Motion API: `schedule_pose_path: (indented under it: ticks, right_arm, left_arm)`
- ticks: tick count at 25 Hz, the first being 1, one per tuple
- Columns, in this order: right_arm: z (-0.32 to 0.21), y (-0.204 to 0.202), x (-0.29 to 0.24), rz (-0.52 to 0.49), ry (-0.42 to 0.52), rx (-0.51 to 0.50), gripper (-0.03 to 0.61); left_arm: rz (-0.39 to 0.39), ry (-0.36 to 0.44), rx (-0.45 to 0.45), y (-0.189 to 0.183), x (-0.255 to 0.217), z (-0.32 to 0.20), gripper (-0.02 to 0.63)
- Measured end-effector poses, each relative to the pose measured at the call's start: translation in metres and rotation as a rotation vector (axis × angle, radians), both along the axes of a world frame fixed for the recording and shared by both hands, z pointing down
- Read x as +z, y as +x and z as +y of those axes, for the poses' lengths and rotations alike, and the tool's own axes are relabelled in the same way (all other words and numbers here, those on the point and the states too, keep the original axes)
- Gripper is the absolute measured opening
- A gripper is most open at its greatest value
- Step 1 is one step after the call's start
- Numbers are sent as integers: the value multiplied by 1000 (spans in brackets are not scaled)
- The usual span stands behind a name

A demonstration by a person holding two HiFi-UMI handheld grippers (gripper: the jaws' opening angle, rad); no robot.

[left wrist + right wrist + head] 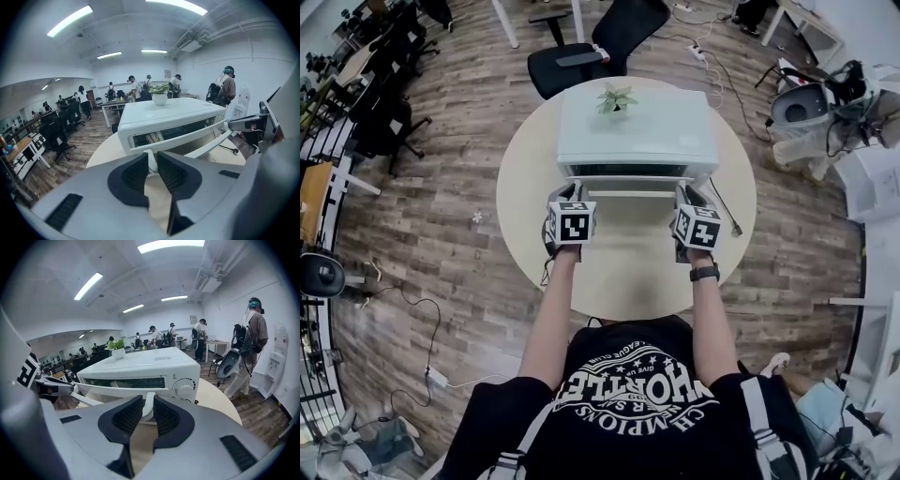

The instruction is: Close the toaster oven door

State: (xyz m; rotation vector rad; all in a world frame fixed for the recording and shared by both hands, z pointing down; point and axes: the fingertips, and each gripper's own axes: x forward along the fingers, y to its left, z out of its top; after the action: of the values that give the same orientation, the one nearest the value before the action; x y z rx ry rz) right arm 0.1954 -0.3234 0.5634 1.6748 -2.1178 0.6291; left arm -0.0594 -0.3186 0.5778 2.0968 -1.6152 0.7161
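Observation:
A white toaster oven [637, 131] stands on the round beige table [628, 272], its door [628, 192] tilted partly open toward me. Along the door's top edge runs a white bar handle [187, 136]. My left gripper [567, 197] is shut on the handle's left end, and in the left gripper view its pads [136, 174] pinch the white post. My right gripper [689, 199] is shut on the right end of the handle [117, 389], just left of the control knob [184, 389]. The jaw tips are hidden behind the marker cubes in the head view.
A small potted plant [616, 98] sits on the oven's top. A thin black cable [722, 206] lies on the table right of the oven. A black office chair [591, 47] stands behind the table. Several people stand far back in the room.

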Motion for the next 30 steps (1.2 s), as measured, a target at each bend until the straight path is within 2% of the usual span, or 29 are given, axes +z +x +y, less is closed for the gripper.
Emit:
schedule_pose_path:
  ticks: [12,17,30]
  right_arm:
    - [-15,-1,-6,-11,12,2,81]
    - [-22,-2,-10,-14,14,7,81]
    - [-38,-1,-12,1,20,8,81]
  left_arm:
    - [-52,22,3,1,-6,-15,66]
    - [-92,52,-9,3,-8,-23,26]
    - [-81,66,-31,2,-10,-41,23]
